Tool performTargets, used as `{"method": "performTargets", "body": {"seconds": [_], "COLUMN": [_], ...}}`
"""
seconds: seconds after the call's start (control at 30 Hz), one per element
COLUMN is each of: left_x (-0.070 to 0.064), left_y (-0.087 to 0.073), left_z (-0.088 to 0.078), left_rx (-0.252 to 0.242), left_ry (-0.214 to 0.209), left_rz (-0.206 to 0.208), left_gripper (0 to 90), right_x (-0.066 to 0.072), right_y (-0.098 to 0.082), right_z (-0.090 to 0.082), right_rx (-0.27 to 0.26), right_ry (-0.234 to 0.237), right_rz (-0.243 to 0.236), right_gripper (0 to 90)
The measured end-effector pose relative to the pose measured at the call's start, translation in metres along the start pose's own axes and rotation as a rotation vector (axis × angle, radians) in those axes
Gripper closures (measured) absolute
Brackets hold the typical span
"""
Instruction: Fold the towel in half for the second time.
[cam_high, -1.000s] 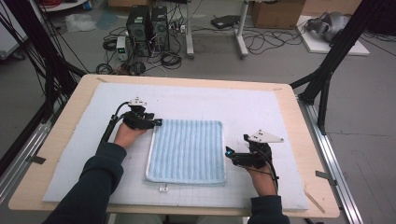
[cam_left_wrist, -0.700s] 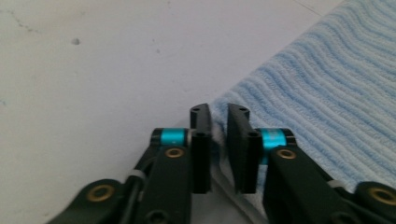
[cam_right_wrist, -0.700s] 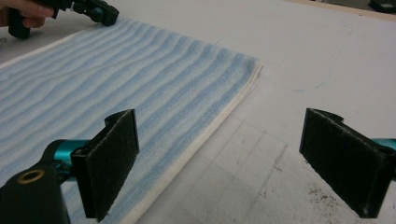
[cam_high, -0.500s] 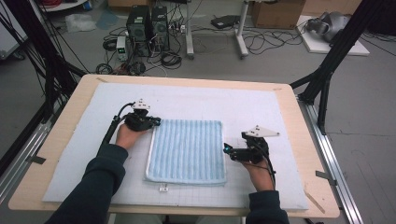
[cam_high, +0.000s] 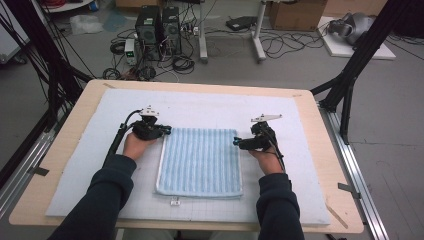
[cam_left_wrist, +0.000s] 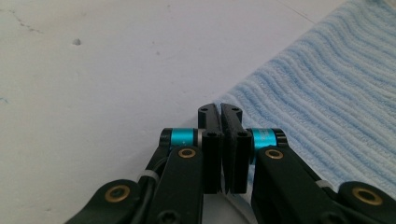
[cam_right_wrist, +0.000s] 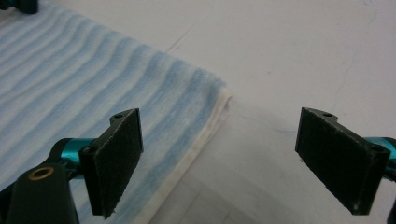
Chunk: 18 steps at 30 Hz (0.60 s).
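Observation:
A light blue striped towel (cam_high: 200, 160) lies flat on the white mat, with a white hem along its sides. My left gripper (cam_high: 167, 131) rests at the towel's far left corner. In the left gripper view its jaws (cam_left_wrist: 220, 116) are pressed together with the corner of the towel (cam_left_wrist: 327, 93) pinched at their tips. My right gripper (cam_high: 236, 142) sits at the far right corner. In the right gripper view its jaws (cam_right_wrist: 219, 163) stand wide open, and the hem and corner of the towel (cam_right_wrist: 70, 70) lie between and below them, untouched.
The white padded mat (cam_high: 210, 107) covers most of the wooden table (cam_high: 75, 130). A small white tag (cam_high: 174, 201) lies just in front of the towel's near edge. Computer towers, cables and stands are on the floor beyond the table.
My right hand has moved away from the person along the towel's right edge to its far corner. The left hand has stayed in place.

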<state>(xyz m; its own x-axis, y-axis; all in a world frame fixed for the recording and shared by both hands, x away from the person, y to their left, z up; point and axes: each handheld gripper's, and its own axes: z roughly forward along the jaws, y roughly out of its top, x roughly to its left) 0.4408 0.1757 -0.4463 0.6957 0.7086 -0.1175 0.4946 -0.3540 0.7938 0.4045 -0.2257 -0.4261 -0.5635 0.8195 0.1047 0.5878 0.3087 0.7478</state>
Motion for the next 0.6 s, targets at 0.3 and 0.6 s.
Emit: {"method": "performTargets", "body": {"seconds": [0.3, 0.6], "left_x": [0.000, 0.001], "left_y": [-0.001, -0.001], "left_z": [0.002, 0.002], "left_rx": [-0.003, -0.004], "left_ry": [-0.005, -0.005], "left_rz": [-0.016, -0.023], "left_gripper": [86.8, 86.8], "right_x": [-0.013, -0.011], "right_y": [-0.002, 0.006], "right_z": [0.016, 0.026], "right_rx": [-0.001, 0.005], "right_ry": [0.023, 0.042], "right_rz": [0.044, 0.013], "right_gripper": [34.6, 50.7]}}
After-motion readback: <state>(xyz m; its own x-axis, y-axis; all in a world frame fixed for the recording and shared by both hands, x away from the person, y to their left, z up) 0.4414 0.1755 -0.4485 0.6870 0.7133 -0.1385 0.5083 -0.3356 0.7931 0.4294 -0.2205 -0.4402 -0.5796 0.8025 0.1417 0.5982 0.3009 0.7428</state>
